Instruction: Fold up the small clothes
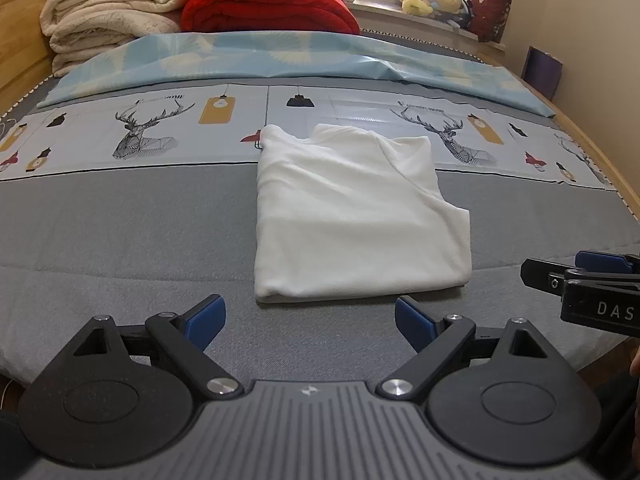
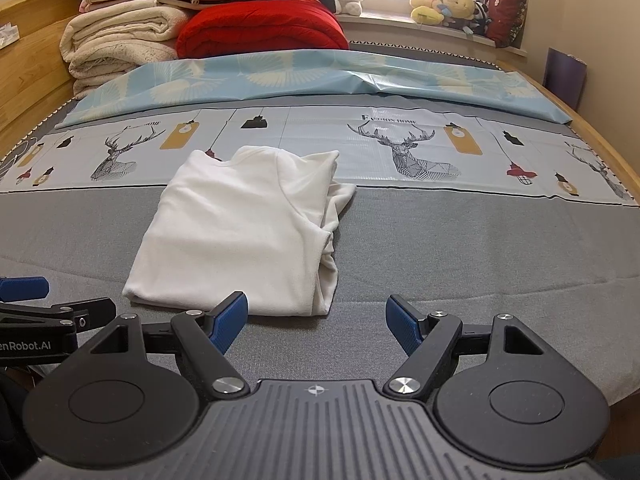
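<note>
Now your white garment [image 1: 352, 216] lies on the bed [image 1: 120, 232], already folded into a rough rectangle, with both claws just short of its near edge. Your left claw [image 1: 310, 320] and right claw [image 2: 316, 320] each stand spread apart, holding nothing. If another fold is wanted, pinch both near corners evenly and tuck the loose bunched side [image 2: 334, 216] first. Beyond the garment runs a deer-print band [image 2: 400, 148], then a light blue sheet [image 1: 280, 54], stacked blankets [image 1: 116, 12] and plush toys [image 2: 448, 6].
</note>
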Motion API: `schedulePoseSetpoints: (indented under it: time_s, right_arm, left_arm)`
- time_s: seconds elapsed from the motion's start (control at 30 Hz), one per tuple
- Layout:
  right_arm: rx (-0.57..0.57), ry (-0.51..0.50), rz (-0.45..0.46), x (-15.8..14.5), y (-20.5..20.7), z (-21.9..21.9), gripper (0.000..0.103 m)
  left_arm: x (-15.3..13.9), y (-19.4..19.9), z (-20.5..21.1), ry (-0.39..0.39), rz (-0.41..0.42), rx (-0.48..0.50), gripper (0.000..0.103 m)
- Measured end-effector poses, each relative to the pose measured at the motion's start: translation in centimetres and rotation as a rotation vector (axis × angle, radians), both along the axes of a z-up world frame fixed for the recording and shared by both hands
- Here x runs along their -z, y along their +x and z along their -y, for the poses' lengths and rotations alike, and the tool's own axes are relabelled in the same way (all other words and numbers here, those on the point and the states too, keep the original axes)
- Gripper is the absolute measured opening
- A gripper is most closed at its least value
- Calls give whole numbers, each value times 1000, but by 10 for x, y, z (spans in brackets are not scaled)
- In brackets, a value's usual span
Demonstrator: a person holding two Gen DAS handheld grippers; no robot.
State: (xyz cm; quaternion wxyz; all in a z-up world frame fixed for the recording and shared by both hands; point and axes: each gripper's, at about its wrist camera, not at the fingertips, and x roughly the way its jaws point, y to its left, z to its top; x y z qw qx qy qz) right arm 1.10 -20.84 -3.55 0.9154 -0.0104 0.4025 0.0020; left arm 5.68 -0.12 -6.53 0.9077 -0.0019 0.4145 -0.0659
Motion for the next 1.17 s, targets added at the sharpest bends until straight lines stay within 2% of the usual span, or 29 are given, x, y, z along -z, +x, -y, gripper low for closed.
schedulePoseSetpoints:
  time_s: [1.03, 1.1, 1.17]
  right_arm:
    - [2, 0, -1, 0, 0, -1, 77]
    - [1, 0, -1, 0, 0, -1, 78]
    - [1, 0, -1, 0, 0, -1, 78]
  left_arm:
    - [-1, 0, 2, -4, 13, 11, 95]
    - [-1, 0, 2, -4, 11, 10, 96]
    - [-1, 0, 2, -3, 11, 7, 101]
